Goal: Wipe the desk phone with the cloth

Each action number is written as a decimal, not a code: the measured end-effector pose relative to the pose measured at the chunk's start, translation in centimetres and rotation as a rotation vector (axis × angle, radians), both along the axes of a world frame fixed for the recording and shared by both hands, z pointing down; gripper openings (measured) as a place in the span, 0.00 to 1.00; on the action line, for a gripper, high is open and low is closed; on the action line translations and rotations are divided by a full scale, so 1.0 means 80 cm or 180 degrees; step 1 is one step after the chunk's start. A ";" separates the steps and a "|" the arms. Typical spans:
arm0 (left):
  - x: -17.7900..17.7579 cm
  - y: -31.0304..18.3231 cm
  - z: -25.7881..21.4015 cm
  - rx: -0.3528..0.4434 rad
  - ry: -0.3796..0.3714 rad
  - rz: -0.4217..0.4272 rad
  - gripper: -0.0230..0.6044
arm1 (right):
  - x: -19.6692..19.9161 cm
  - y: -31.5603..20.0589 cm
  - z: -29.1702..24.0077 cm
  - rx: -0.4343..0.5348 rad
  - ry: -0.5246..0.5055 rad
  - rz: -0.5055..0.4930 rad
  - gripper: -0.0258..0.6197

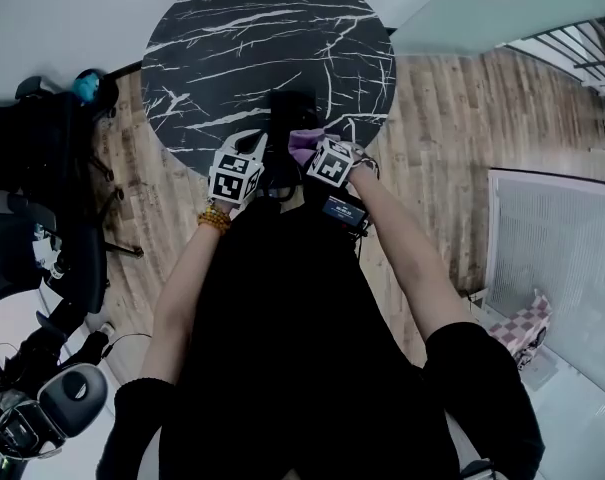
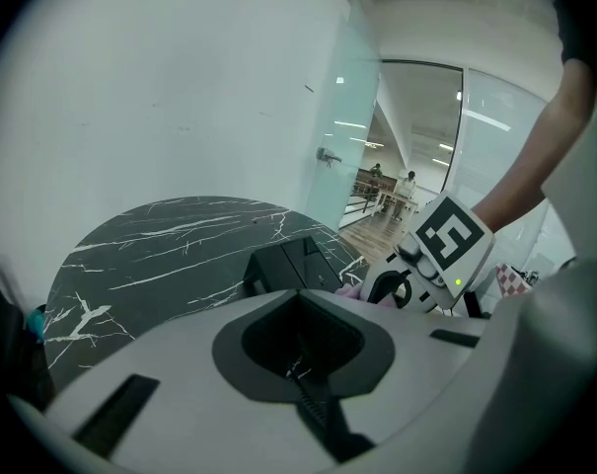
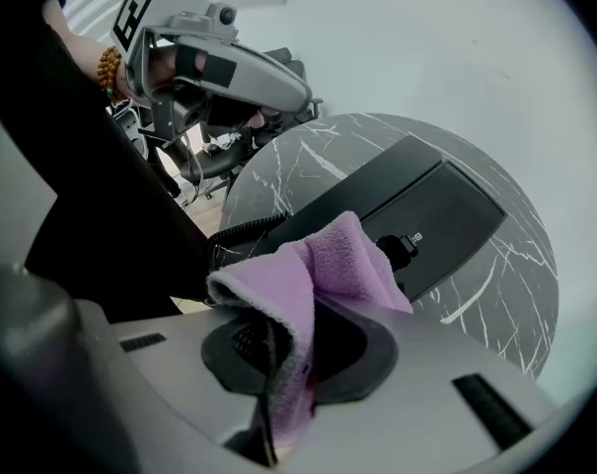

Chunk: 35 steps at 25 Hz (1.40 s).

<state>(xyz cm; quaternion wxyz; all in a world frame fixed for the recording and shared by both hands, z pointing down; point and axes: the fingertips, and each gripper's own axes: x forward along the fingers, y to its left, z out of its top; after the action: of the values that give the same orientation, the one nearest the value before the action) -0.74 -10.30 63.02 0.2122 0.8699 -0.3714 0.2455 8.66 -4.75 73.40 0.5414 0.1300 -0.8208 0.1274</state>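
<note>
Your right tongs (image 3: pixel 278 393) are clamped on the purple cloth (image 3: pixel 318 275), which bunches up out of them. Your left tongs (image 2: pixel 300 373) are pressed together on nothing, held just beside the right pair. Just past both tips sits the black desk phone (image 3: pixel 416 215), its coiled cord (image 3: pixel 241 230) running off toward the left tongs' side. It stands on the near part of the round black marble bench (image 3: pixel 520 265), and whether the cloth touches the phone can't be told; beyond the bench there's white wall (image 2: pixel 180 87).
</note>
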 end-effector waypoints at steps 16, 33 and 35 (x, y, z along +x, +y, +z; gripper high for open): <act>0.002 -0.014 -0.027 0.0061 0.0211 -0.0120 0.06 | -0.010 0.024 0.001 -0.0891 -0.0513 0.0392 0.13; 0.008 -0.046 -0.153 0.1174 0.0146 -0.0330 0.06 | -0.019 -0.119 -0.290 0.1597 -0.2544 0.1811 0.13; 0.006 -0.045 -0.156 0.1225 0.0119 -0.0358 0.06 | -0.024 -0.115 -0.295 0.1680 -0.2592 0.1844 0.13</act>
<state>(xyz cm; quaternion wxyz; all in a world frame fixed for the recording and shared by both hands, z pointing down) -0.28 -13.86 50.56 0.0622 0.8767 -0.4554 0.1416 6.75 -13.96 49.81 0.0731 0.4213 -0.8983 0.1010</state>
